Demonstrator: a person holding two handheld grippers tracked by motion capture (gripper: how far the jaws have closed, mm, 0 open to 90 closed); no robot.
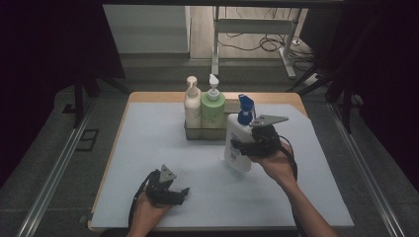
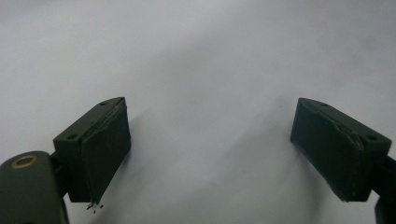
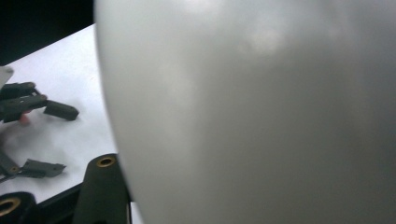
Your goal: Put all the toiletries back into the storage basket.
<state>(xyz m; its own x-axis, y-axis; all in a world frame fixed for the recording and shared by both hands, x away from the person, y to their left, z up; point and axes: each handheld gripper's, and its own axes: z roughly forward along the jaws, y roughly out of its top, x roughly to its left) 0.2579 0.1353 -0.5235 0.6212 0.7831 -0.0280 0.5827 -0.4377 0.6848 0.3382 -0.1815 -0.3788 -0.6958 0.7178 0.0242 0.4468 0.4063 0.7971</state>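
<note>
A lab: railed table (image 1: 148, 143), dark curtains (image 1: 49, 49) (floor cables (image 1: 257, 44) behind).

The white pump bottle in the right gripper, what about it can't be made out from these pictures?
- Label on the white pump bottle: high view, too small to read.
- Its base: high view, whether it clears the table cannot be told.
- Right gripper pads: right gripper view, hidden by the bottle's white wall.
</note>
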